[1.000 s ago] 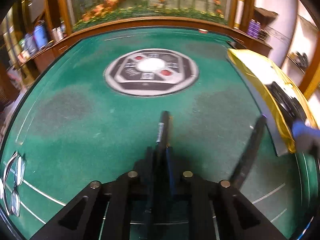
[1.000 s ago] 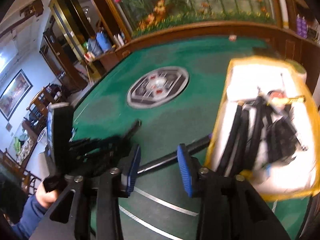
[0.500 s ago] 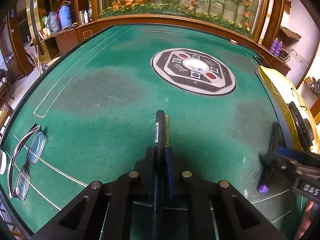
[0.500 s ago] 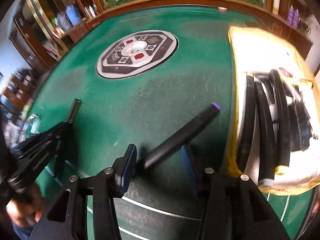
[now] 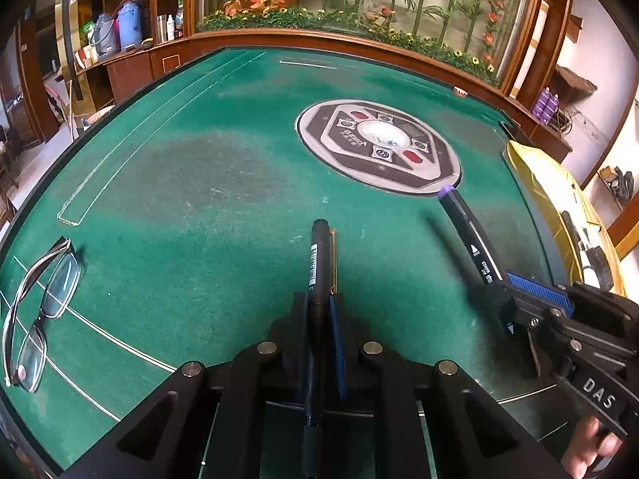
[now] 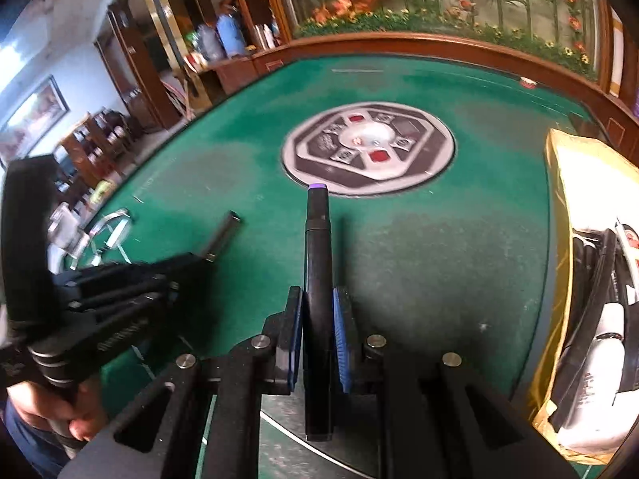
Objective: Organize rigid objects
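At the far left of the left wrist view, a pair of glasses [image 5: 38,311] is lying folded open on the green felt table [image 5: 199,199], crossing its thin white lines. Toward the middle, the left claw [image 5: 323,311] is pinching a slim black pen [image 5: 317,279] between its narrowed fingers, the pen pointing forward above the felt with a white printed label strip along its barrel, too small to read; a thin brown-gold edge is showing just beside it. Beyond it, the round grey control panel [image 5: 379,147] is sitting set into the table, bearing red buttons and mirrored lettering that cannot be made out. Further right, the right claw [image 5: 515,299] is gripping a thick black marker [image 5: 467,231] whose purple-tipped end is reaching close to the panel's rim; white print on the barrel is visible but not legible. On the claw's body the letters "DAS" are showing. At the far right, a yellow-rimmed tray [image 5: 535,183] is holding dark items by the table edge. In the right wrist view, the left claw [image 6: 191,263] is appearing blurred at the left with its pen [image 6: 223,235], the marker [image 6: 317,263] is standing clamped between blue pads [image 6: 342,339] at center, and the tray [image 6: 557,239] is lying at the right with black and white items inside.
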`<state>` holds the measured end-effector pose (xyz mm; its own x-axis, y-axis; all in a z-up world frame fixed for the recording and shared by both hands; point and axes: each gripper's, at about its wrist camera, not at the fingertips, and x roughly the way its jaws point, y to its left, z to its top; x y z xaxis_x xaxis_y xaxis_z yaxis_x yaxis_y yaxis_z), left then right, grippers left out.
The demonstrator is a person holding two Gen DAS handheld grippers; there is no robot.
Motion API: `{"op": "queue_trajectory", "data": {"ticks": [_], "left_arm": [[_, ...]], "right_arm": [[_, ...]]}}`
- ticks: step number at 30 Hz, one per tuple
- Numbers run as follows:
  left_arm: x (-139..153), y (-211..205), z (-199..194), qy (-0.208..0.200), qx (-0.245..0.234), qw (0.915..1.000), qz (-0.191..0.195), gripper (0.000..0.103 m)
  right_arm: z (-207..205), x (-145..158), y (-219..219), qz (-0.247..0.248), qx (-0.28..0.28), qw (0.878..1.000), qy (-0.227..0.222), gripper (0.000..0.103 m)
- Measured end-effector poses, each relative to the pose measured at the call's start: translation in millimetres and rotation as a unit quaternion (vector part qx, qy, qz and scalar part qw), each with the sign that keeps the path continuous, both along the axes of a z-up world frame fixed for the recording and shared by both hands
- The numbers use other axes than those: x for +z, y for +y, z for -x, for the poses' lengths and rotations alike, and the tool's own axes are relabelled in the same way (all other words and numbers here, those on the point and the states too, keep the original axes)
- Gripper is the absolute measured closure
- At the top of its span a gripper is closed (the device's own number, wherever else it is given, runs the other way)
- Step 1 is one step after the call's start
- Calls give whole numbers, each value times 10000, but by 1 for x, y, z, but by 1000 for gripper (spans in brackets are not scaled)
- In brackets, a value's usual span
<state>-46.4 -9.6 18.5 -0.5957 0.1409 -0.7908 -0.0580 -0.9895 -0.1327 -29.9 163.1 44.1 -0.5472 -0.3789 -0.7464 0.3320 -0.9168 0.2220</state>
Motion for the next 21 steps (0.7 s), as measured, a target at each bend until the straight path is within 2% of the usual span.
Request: {"op": "queue_trajectory", "data": {"ticks": [3, 9, 21], "left_arm": [[4, 5, -3, 53, 45, 10000, -66, 93], [13, 21, -8, 231, 21, 9996, 131, 93], [26, 24, -20, 376, 18, 9990, 255, 93]], "right_arm": [[0, 2, -1, 121, 93, 9999, 53, 89], [-3, 10, -1, 207, 140, 9996, 121, 89], [-7, 16, -1, 262, 131, 9992, 258, 89]]}}
